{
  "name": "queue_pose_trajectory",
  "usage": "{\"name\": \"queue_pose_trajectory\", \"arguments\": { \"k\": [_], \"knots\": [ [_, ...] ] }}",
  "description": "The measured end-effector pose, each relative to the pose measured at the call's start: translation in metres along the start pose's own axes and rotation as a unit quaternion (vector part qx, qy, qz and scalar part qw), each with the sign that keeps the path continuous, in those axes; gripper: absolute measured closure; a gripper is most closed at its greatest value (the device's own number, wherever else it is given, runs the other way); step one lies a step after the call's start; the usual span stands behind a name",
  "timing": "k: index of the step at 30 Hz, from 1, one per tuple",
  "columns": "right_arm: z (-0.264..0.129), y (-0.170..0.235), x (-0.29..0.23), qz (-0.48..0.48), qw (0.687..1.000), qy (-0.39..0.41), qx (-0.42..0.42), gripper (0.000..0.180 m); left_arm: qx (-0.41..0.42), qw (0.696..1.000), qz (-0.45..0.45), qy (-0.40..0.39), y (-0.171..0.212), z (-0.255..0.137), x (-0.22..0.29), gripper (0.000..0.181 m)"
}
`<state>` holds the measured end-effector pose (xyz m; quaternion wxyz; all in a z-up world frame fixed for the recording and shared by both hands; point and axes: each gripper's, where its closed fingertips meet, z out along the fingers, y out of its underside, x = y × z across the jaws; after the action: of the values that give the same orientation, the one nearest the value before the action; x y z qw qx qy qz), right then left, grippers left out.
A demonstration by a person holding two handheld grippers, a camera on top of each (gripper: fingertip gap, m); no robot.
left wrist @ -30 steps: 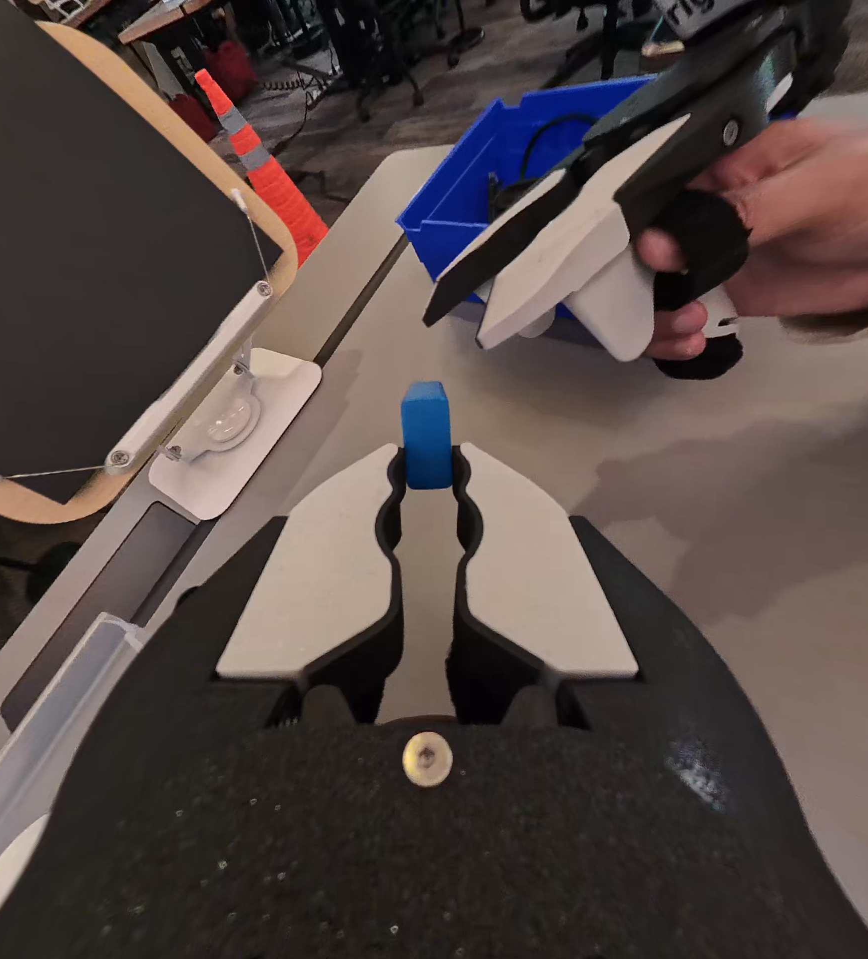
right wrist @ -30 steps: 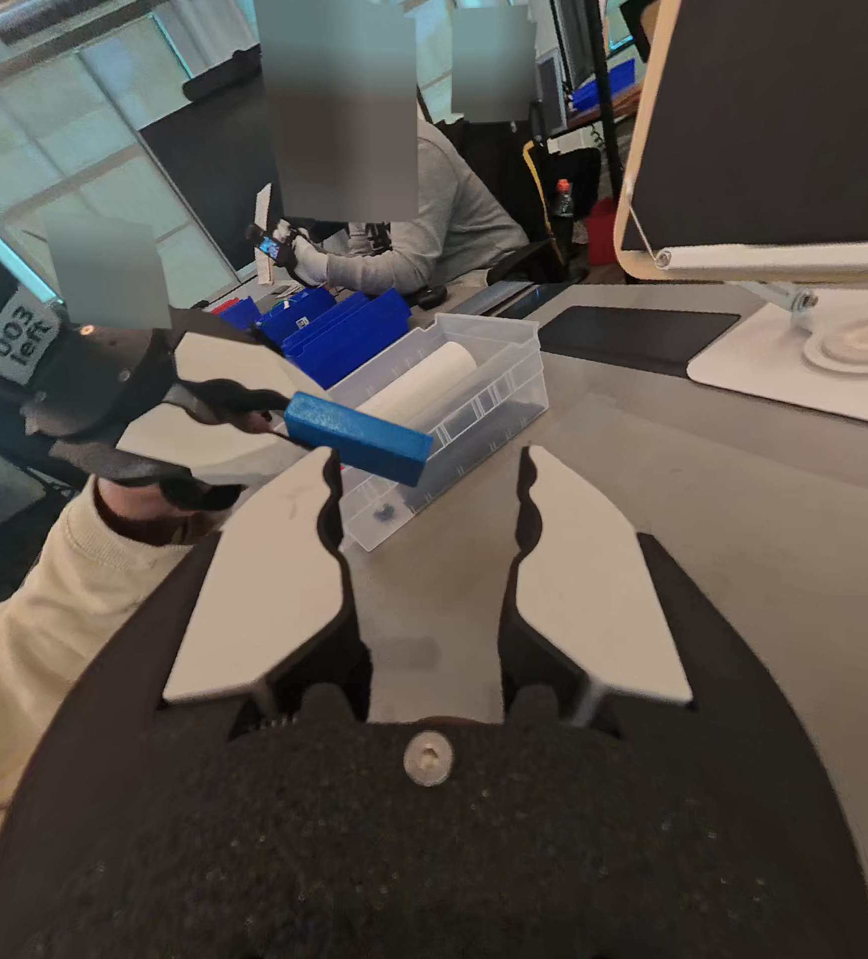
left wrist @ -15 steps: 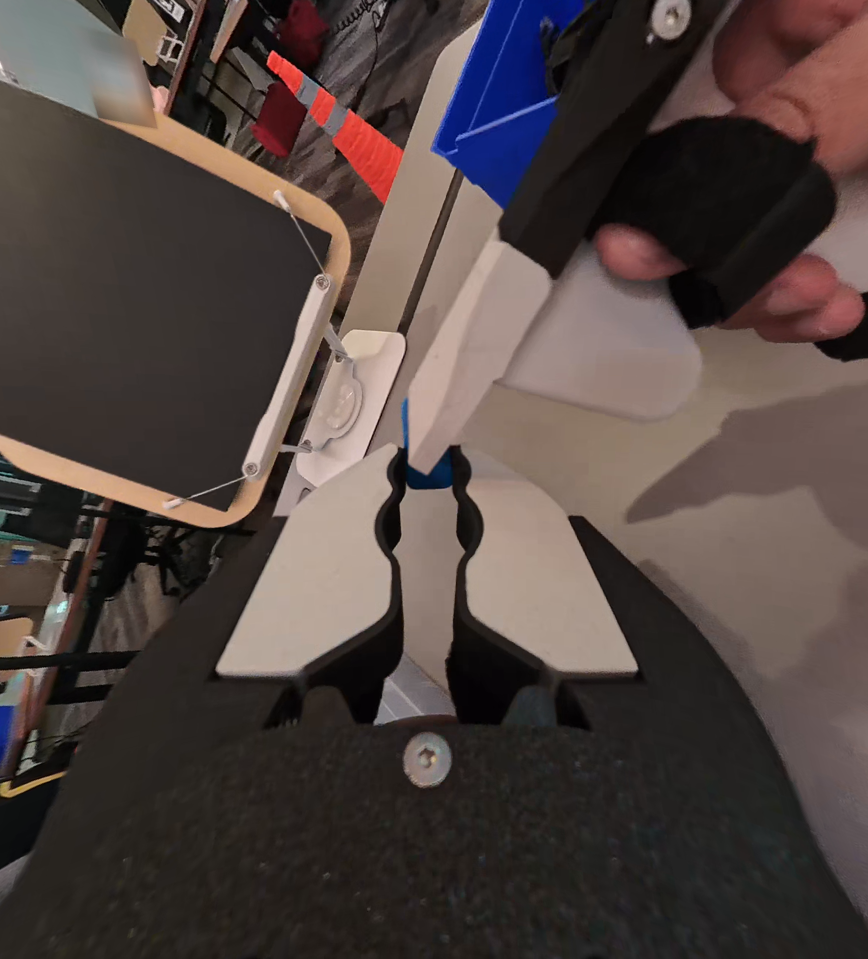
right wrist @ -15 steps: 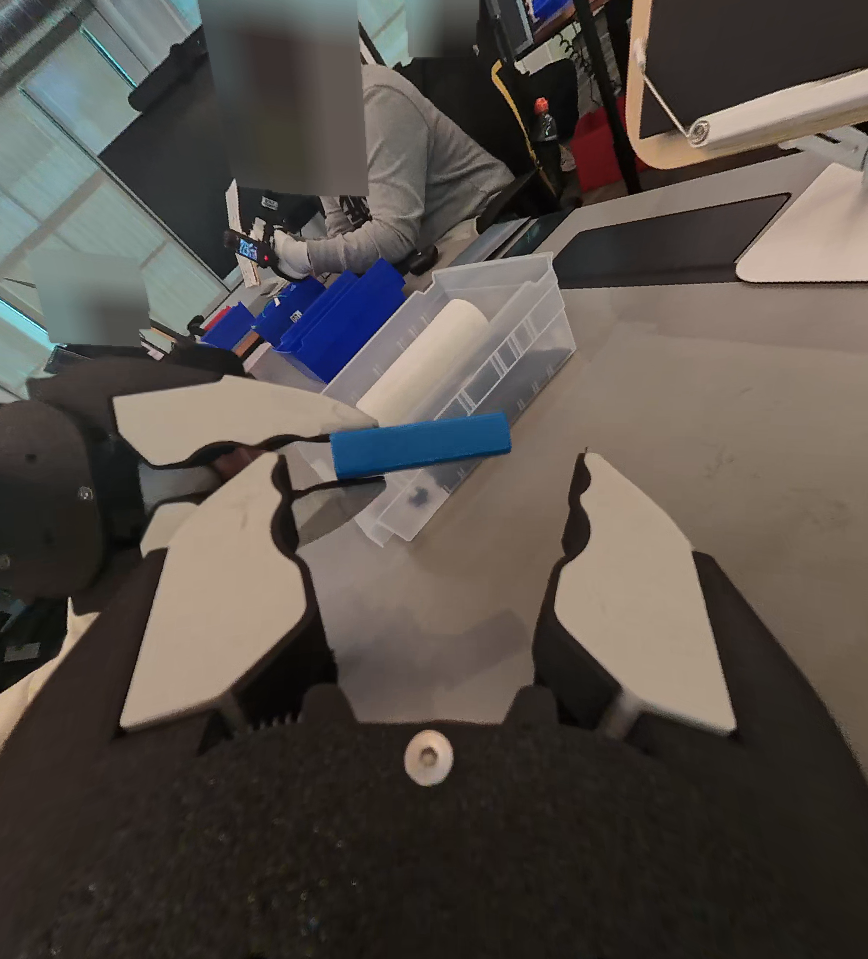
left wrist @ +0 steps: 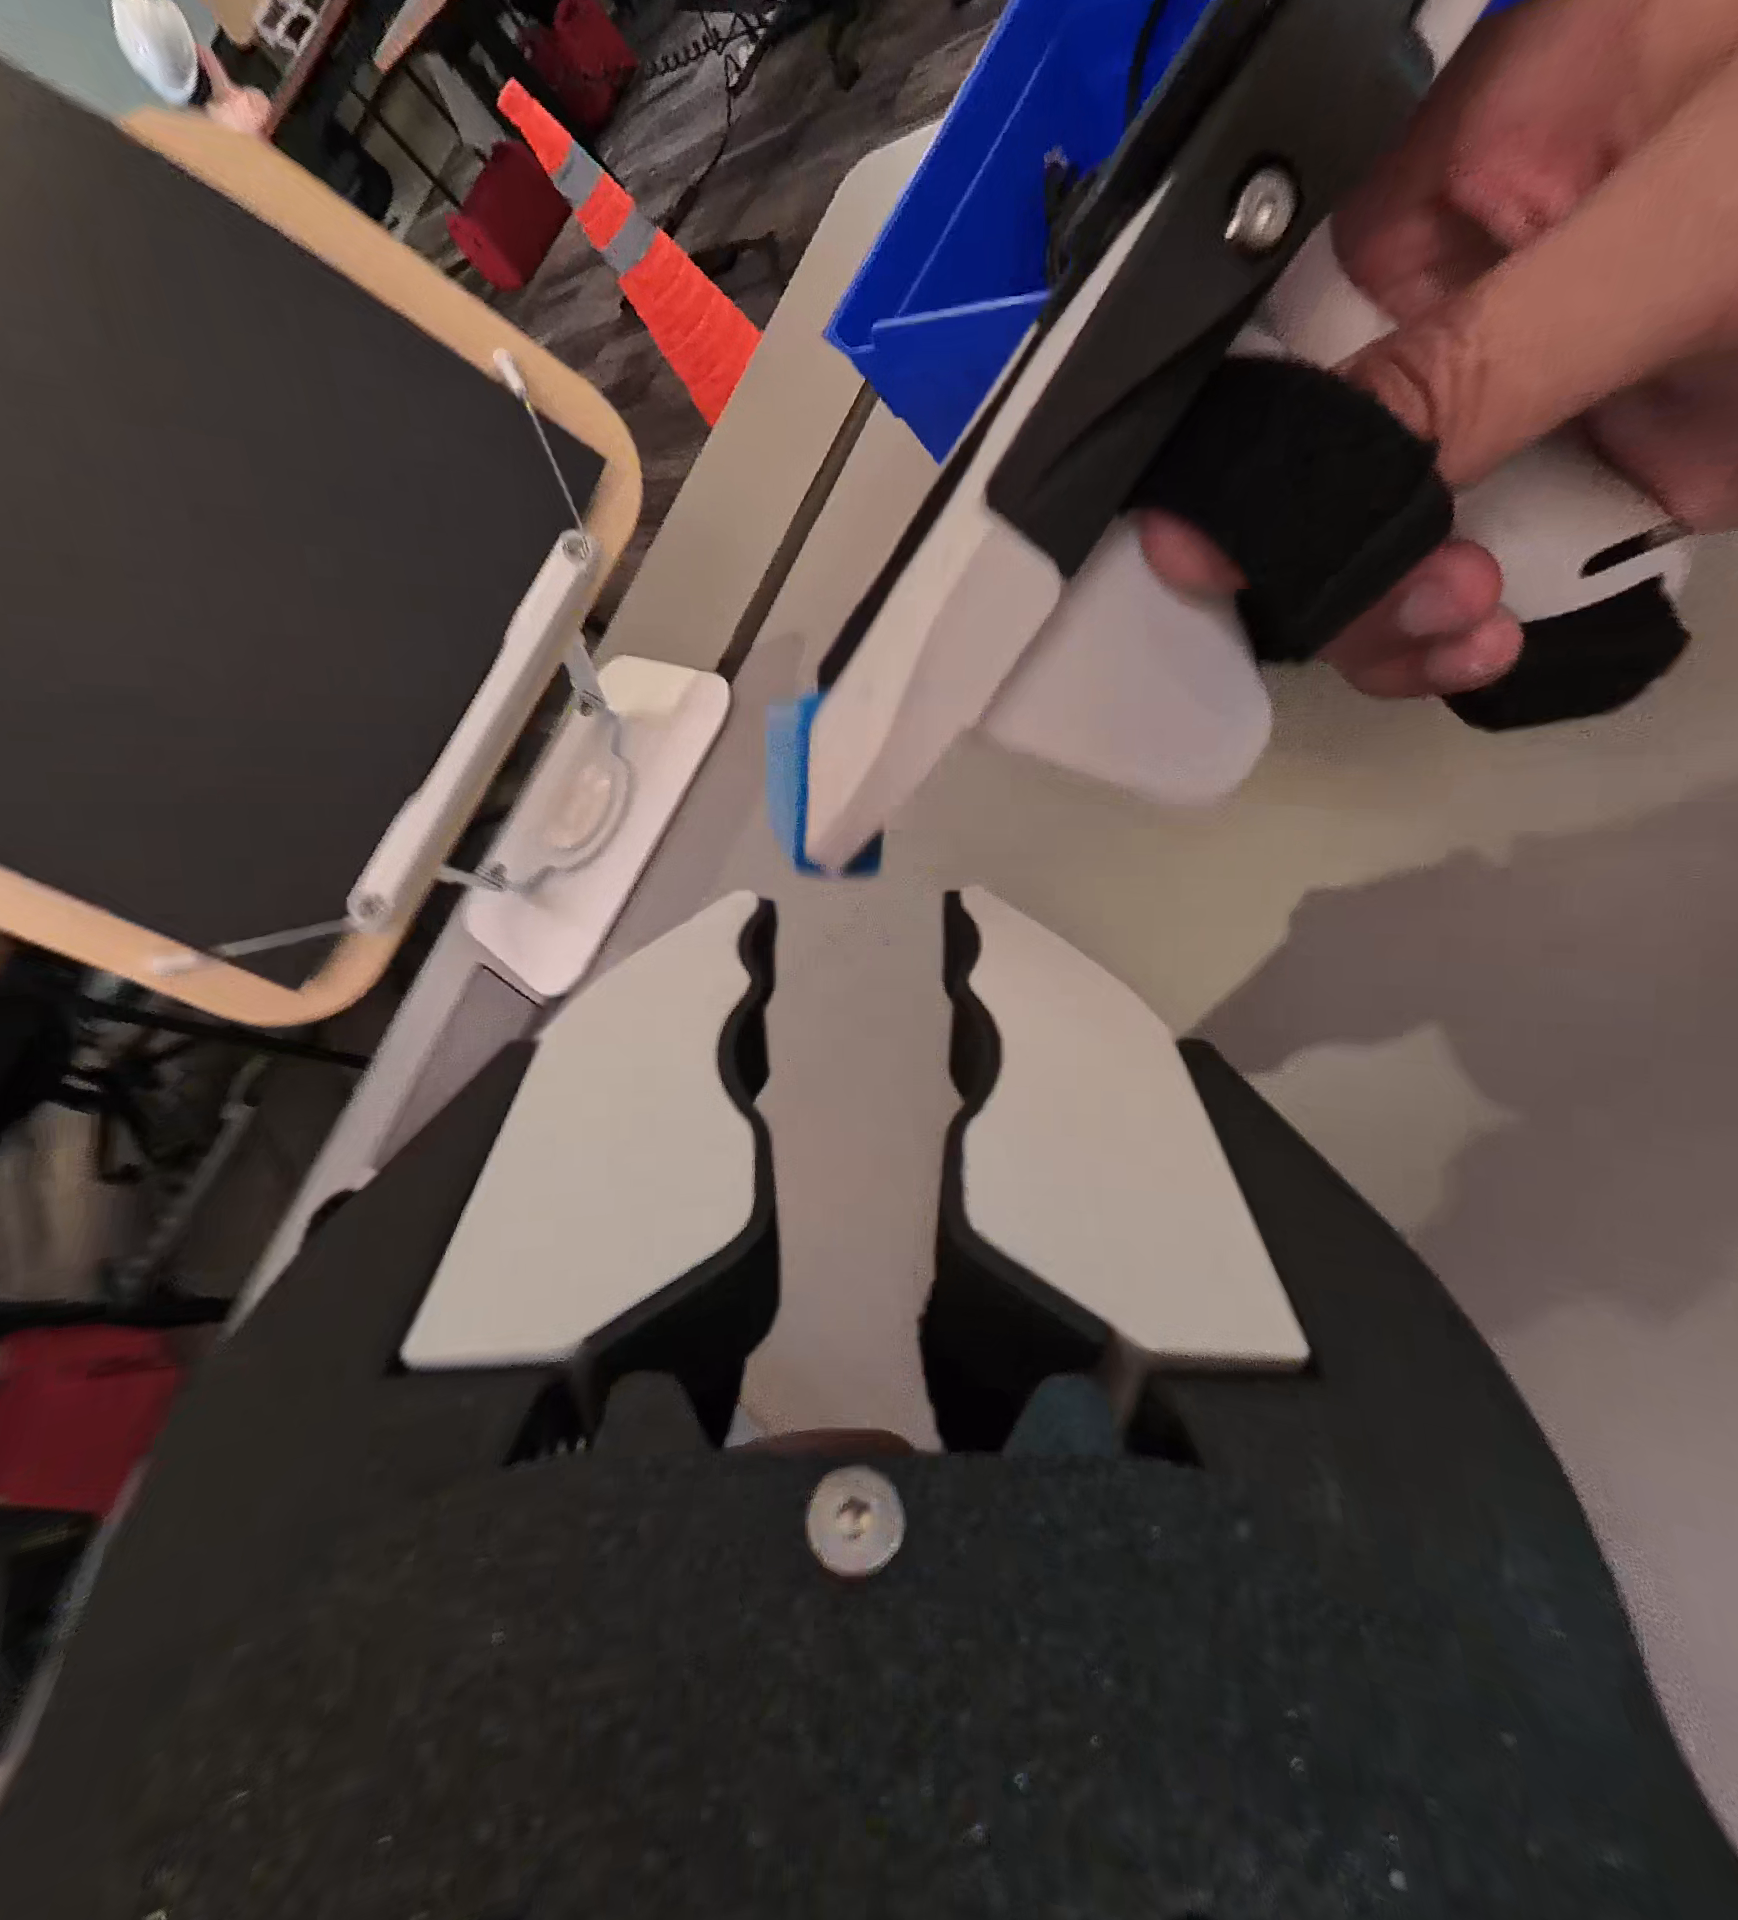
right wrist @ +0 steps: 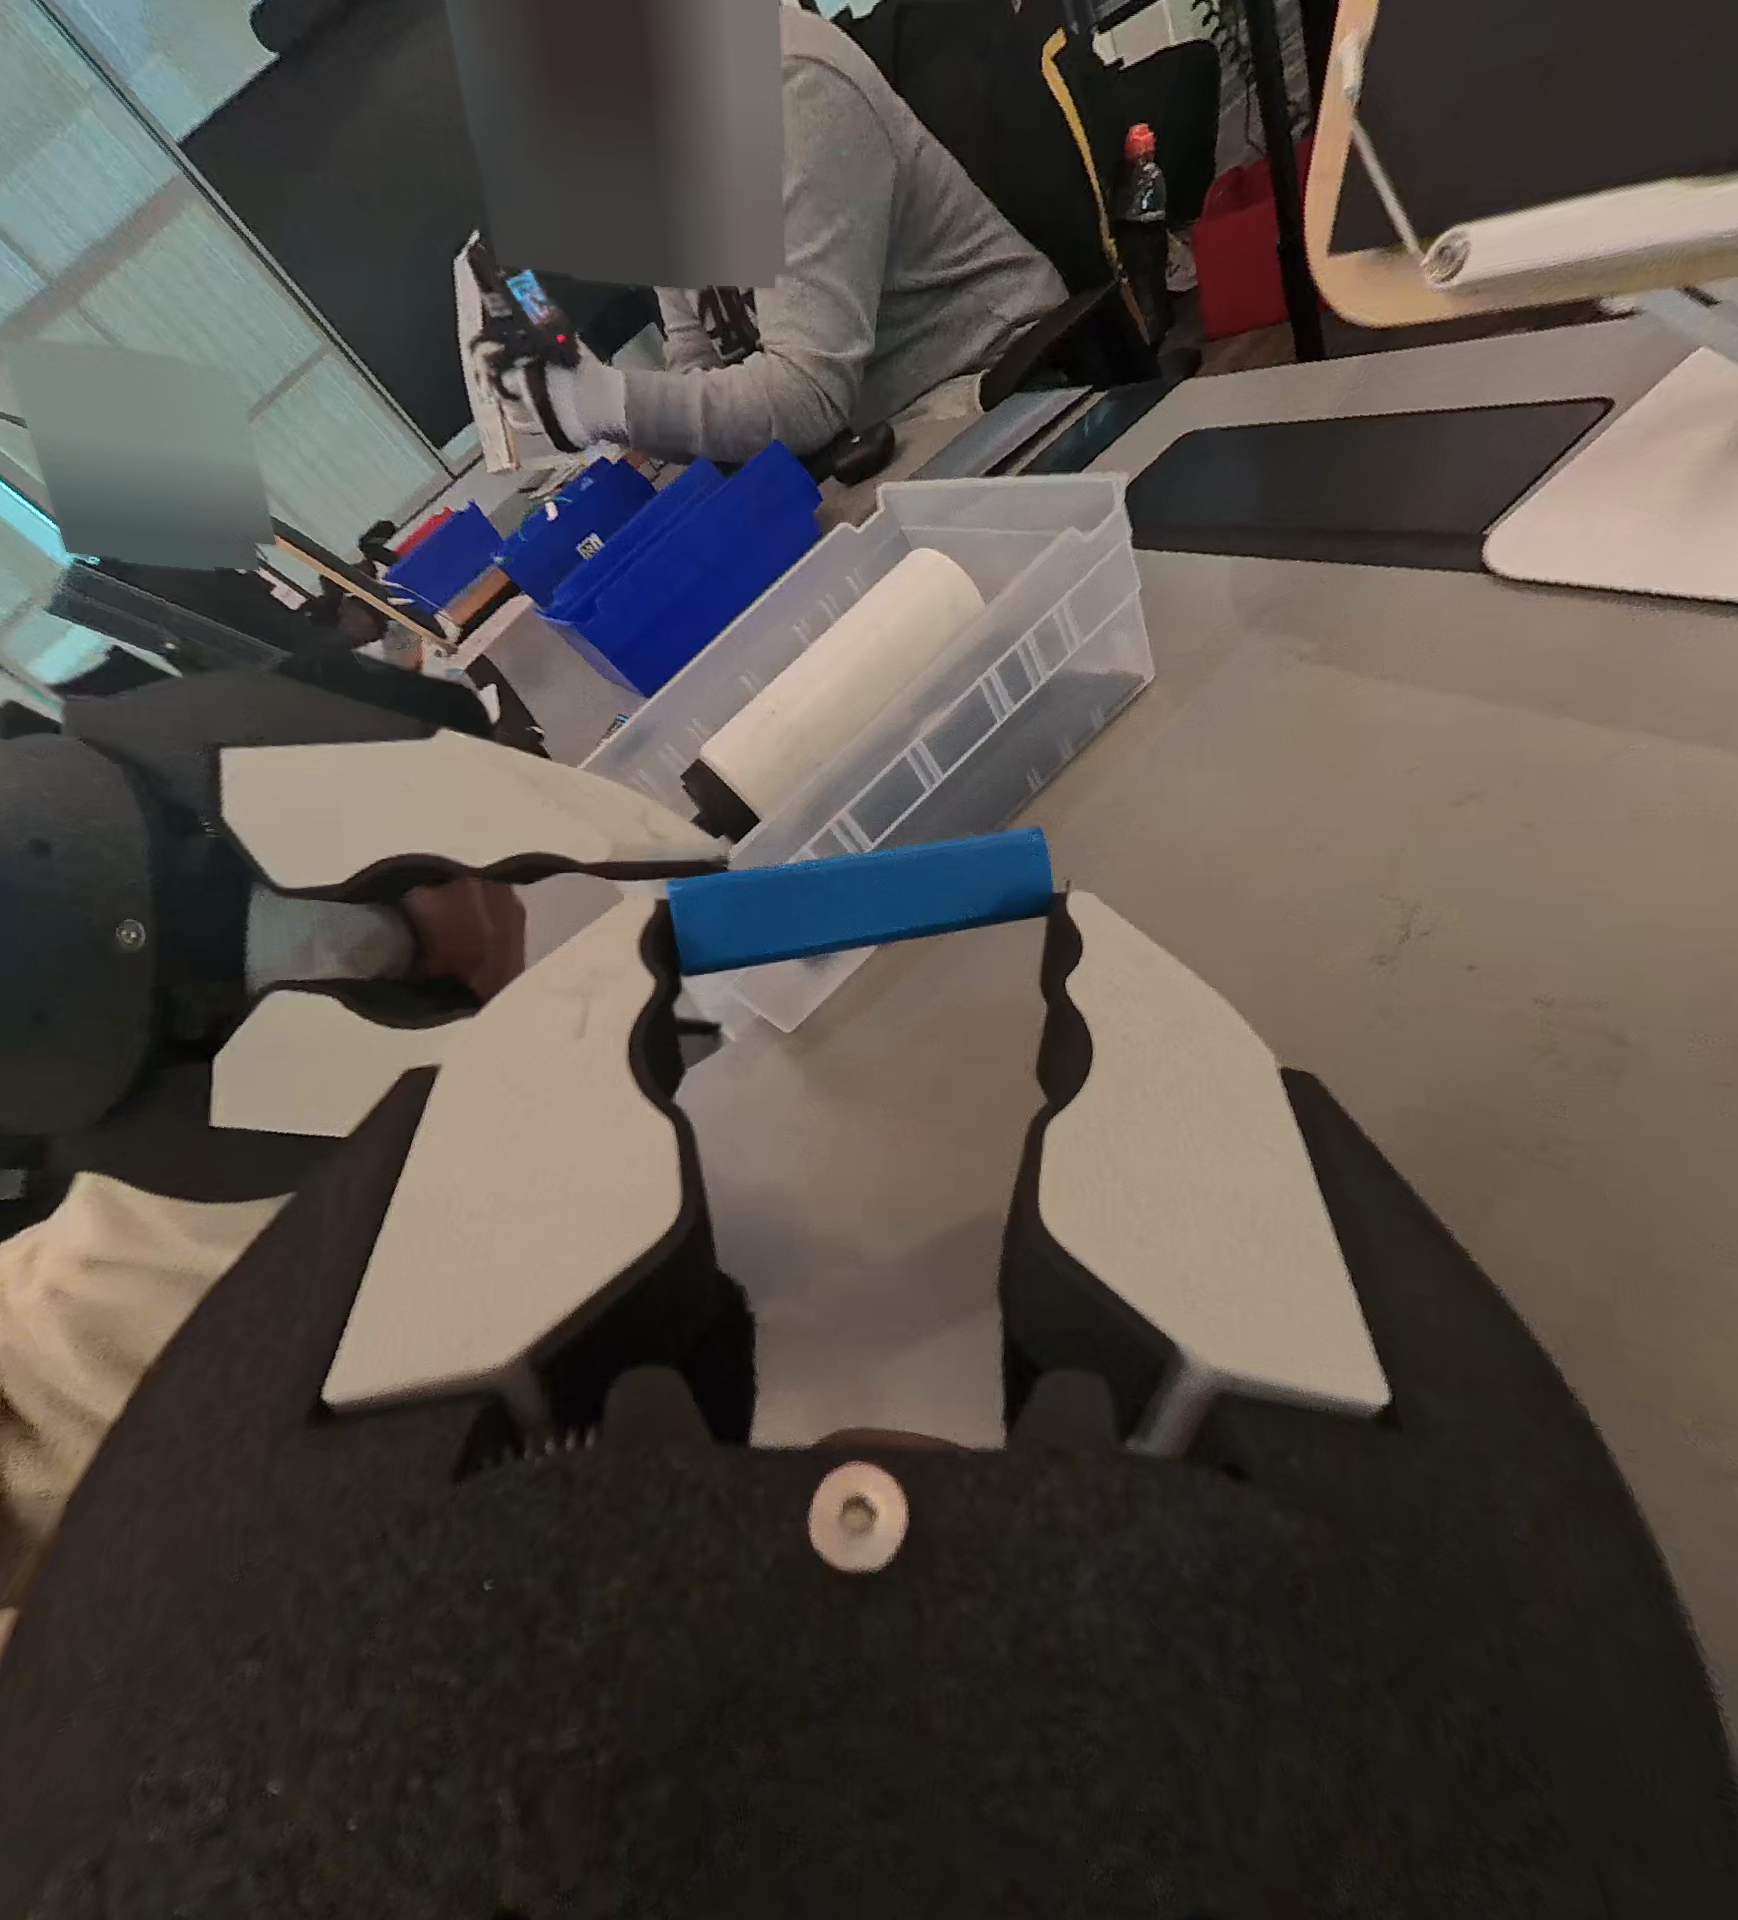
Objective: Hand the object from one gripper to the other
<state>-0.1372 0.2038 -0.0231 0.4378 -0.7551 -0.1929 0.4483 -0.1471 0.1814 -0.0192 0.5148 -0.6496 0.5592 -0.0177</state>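
Observation:
A blue rectangular block (right wrist: pixel 844 904) sits lengthwise between the tips of my right gripper (right wrist: pixel 857 925), which is shut on its two ends above the grey table (right wrist: pixel 1416 883). In the left wrist view the block (left wrist: pixel 790 769) shows end-on beside the right gripper's white finger (left wrist: pixel 906 707), just beyond my left gripper (left wrist: pixel 854 914). The left gripper is open and empty, its tips apart from the block. Its white fingers (right wrist: pixel 449 800) also show at the left of the right wrist view.
A clear plastic bin (right wrist: pixel 1104 644) holding a white roll stands behind the block. A blue bin (left wrist: pixel 958 239) is at the far right of the table. A black panel on a white stand (left wrist: pixel 616 810) is at the left. Other people sit at the neighbouring table (right wrist: pixel 844 291).
My right gripper closed on the block's ends. My left gripper opened, let the block go, and the block now sits clear of its tips.

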Motion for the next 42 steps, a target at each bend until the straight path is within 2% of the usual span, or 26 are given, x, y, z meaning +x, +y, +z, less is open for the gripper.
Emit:
{"name": "queue_pose_trajectory", "arguments": {
  "k": [1, 3, 6, 8, 10, 11, 15, 18, 20, 24, 27, 30, 33, 38, 39, 41, 42],
  "knots": [
    [-0.003, -0.002, 0.002, -0.007, 1.0, 0.006, -0.001, 0.112, 0.008, 0.999, -0.034, 0.006, 0.005, -0.004, 0.004, 0.143],
    [-0.011, -0.004, 0.007, -0.031, 0.999, 0.025, -0.009, 0.112, 0.028, 0.99, -0.139, 0.025, 0.022, -0.011, 0.018, 0.14],
    [-0.025, -0.007, 0.018, -0.073, 0.995, 0.055, -0.031, 0.112, 0.087, 0.946, -0.303, 0.08, 0.053, -0.02, 0.063, 0.14],
    [-0.04, -0.015, 0.025, -0.1, 0.992, 0.073, -0.039, 0.112, 0.07, 0.924, -0.367, 0.079, 0.081, -0.023, 0.085, 0.137],
    [-0.066, -0.032, 0.037, -0.126, 0.985, 0.112, -0.037, 0.112, 0.045, 0.909, -0.397, 0.115, 0.09, -0.033, 0.099, 0.127],
    [-0.085, -0.044, 0.045, -0.139, 0.98, 0.139, -0.03, 0.112, 0.053, 0.905, -0.403, 0.123, 0.089, -0.041, 0.1, 0.128],
    [-0.177, -0.069, 0.095, -0.158, 0.943, 0.288, -0.043, 0.112, 0.063, 0.909, -0.404, 0.079, 0.102, -0.053, 0.085, 0.132],
    [-0.237, -0.044, 0.143, -0.081, 0.907, 0.396, -0.117, 0.112, 0.046, 0.903, -0.417, 0.096, 0.11, -0.046, 0.088, 0.132],
    [-0.259, -0.016, 0.167, -0.014, 0.884, 0.433, -0.177, 0.112, 0.044, 0.892, -0.434, 0.117, 0.108, -0.043, 0.092, 0.132],
    [-0.263, 0.046, 0.191, 0.092, 0.848, 0.44, -0.282, 0.112, 0.053, 0.879, -0.453, 0.138, 0.103, -0.039, 0.095, 0.133],
    [-0.255, 0.079, 0.208, 0.105, 0.821, 0.44, -0.347, 0.112, 0.046, 0.873, -0.462, 0.152, 0.105, -0.037, 0.098, 0.133],
    [-0.25, 0.093, 0.228, 0.105, 0.805, 0.457, -0.364, 0.111, 0.042, 0.868, -0.467, 0.165, 0.105, -0.037, 0.103, 0.133],
    [-0.252, 0.093, 0.242, 0.1, 0.793, 0.485, -0.354, 0.112, 0.035, 0.868, -0.463, 0.175, 0.106, -0.037, 0.108, 0.133],
    [-0.252, 0.09, 0.246, 0.088, 0.798, 0.486, -0.346, 0.111, 0.024, 0.876, -0.448, 0.179, 0.106, -0.036, 0.114, 0.132],
    [-0.252, 0.09, 0.244, 0.086, 0.8, 0.48, -0.35, 0.109, 0.022, 0.878, -0.445, 0.177, 0.106, -0.035, 0.115, 0.132],
    [-0.26, 0.076, 0.234, 0.074, 0.797, 0.486, -0.352, 0.085, 0.019, 0.881, -0.439, 0.175, 0.106, -0.035, 0.115, 0.131],
    [-0.271, 0.053, 0.225, 0.044, 0.79, 0.512, -0.334, 0.09, 0.018, 0.882, -0.437, 0.174, 0.106, -0.035, 0.115, 0.131]
  ]
}}
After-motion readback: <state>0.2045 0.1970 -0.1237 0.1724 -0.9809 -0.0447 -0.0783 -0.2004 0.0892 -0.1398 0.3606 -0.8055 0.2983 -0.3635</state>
